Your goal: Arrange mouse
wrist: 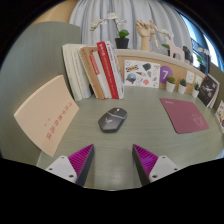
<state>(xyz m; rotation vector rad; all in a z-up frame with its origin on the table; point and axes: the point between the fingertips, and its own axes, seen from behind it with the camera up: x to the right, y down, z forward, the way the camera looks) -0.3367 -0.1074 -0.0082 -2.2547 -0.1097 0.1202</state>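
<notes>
A dark grey computer mouse lies on the grey-green tabletop, a short way ahead of my fingers and about midway between their lines. A dark red mouse mat lies flat to the right of the mouse, with a gap between them. My gripper is open and empty, with its magenta pads spread wide apart over bare table.
A tan booklet lies to the left of the mouse. Upright books and a red folder stand behind it. A shelf with small plants, figures and a wooden hand runs along the back. Cards stand at the right.
</notes>
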